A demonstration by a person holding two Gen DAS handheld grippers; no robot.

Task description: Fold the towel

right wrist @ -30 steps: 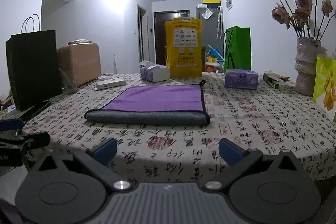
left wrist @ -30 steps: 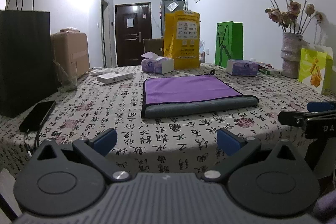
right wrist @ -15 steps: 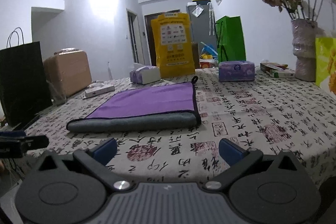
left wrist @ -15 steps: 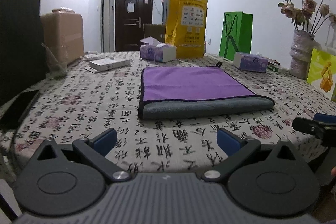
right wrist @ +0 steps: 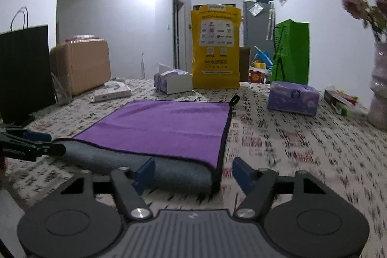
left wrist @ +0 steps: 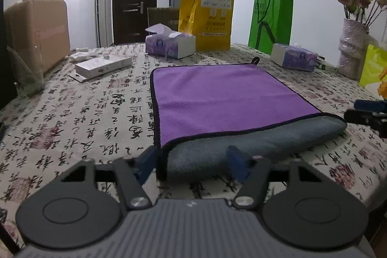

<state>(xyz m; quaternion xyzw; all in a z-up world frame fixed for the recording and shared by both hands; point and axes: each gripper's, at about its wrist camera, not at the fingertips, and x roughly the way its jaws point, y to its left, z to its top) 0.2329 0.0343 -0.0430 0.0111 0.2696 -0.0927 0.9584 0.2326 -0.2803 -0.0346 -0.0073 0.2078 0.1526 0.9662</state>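
Observation:
A purple towel (left wrist: 217,98) with a grey underside lies folded on the patterned tablecloth; its grey folded edge faces me. It also shows in the right wrist view (right wrist: 167,127). My left gripper (left wrist: 192,161) is open, its jaws on either side of the towel's near left corner. My right gripper (right wrist: 193,174) is open, its jaws on either side of the near right corner. The right gripper's fingers (left wrist: 367,113) show at the right of the left wrist view; the left gripper's fingers (right wrist: 29,144) show at the left of the right wrist view.
Behind the towel stand two tissue boxes (left wrist: 169,44) (left wrist: 293,57), a yellow bag (left wrist: 208,9), a green bag (left wrist: 271,21) and a white flat box (left wrist: 102,65). A vase of dried roses (left wrist: 350,47) is at the right. A tan suitcase (right wrist: 82,64) and black bag (right wrist: 24,69) are at the left.
Both grippers have moved forward over the table to the towel's near edge. Their jaws now bracket the near corners. The jaws have narrowed a little.

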